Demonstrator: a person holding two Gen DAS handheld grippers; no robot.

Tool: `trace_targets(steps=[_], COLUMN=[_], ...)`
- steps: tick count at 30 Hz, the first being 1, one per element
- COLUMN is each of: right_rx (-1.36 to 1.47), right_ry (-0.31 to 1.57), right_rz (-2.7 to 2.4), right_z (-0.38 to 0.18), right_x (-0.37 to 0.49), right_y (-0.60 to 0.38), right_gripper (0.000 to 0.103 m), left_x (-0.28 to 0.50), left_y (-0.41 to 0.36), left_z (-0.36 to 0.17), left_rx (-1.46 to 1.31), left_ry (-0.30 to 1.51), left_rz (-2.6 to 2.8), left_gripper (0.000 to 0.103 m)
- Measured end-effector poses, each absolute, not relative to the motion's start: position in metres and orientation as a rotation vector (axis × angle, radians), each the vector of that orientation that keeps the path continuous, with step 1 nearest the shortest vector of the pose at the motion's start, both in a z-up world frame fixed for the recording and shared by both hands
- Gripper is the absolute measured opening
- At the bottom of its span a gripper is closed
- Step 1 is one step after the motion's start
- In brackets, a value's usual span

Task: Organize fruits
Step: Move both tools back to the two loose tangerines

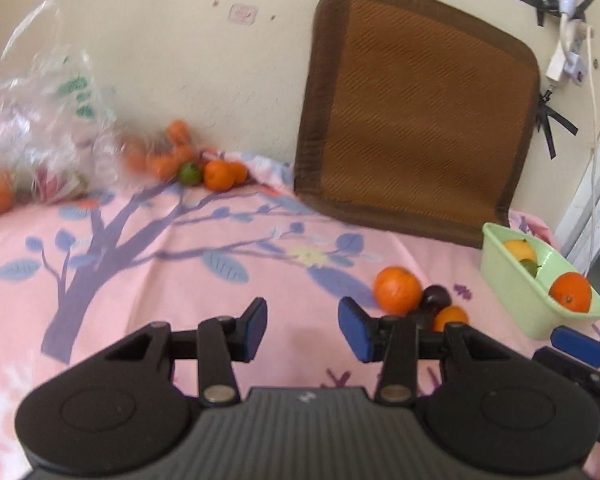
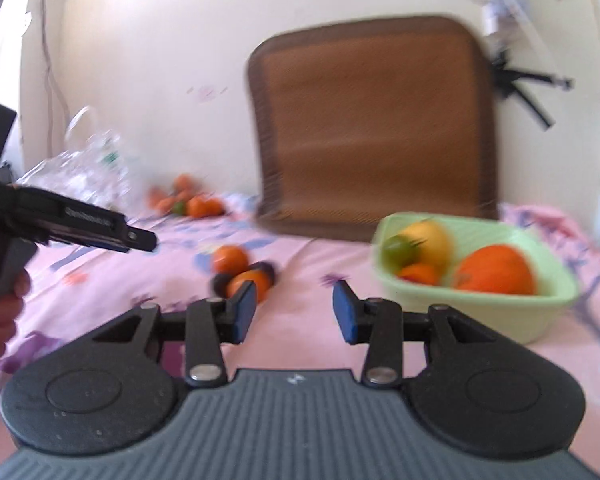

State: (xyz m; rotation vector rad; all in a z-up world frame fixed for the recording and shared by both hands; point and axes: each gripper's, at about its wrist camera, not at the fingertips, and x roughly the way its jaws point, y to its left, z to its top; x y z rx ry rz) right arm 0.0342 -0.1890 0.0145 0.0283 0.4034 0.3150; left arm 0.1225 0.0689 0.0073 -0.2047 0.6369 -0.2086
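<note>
A light green basin (image 1: 512, 280) (image 2: 540, 312) holds a big orange (image 2: 496, 270), a yellow fruit (image 2: 430, 240), a green fruit (image 2: 398, 252) and a small orange fruit. Beside it on the pink sheet lie an orange (image 1: 398, 290) (image 2: 230, 260), dark plums (image 1: 436, 296) and a smaller orange (image 2: 250, 284). More oranges and a green fruit (image 1: 190, 174) lie by the wall. My left gripper (image 1: 302, 330) is open and empty, left of the loose pile. My right gripper (image 2: 294, 312) is open and empty, between the pile and the basin.
A crumpled clear plastic bag (image 1: 40, 120) with fruit lies at the far left. A brown woven mat (image 1: 416, 120) leans on the wall behind the basin. The pink tree-print sheet (image 1: 180, 260) covers the surface. Cables hang on the wall at the right.
</note>
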Motion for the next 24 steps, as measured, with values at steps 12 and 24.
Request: trace_targets(steps=[12, 24], right_rx=[0.003, -0.042], right_ry=[0.519, 0.582], right_rz=[0.357, 0.390], right_z=[0.006, -0.001], right_x=[0.080, 0.100], right_y=[-0.153, -0.149], right_gripper=[0.045, 0.038], left_x=[0.159, 0.189], left_y=[0.042, 0.022], left_z=[0.021, -0.001], left_rx=[-0.236, -0.245], left_ry=[0.664, 0.744], left_rz=[-0.400, -0.463], left_gripper=[0.058, 0.052])
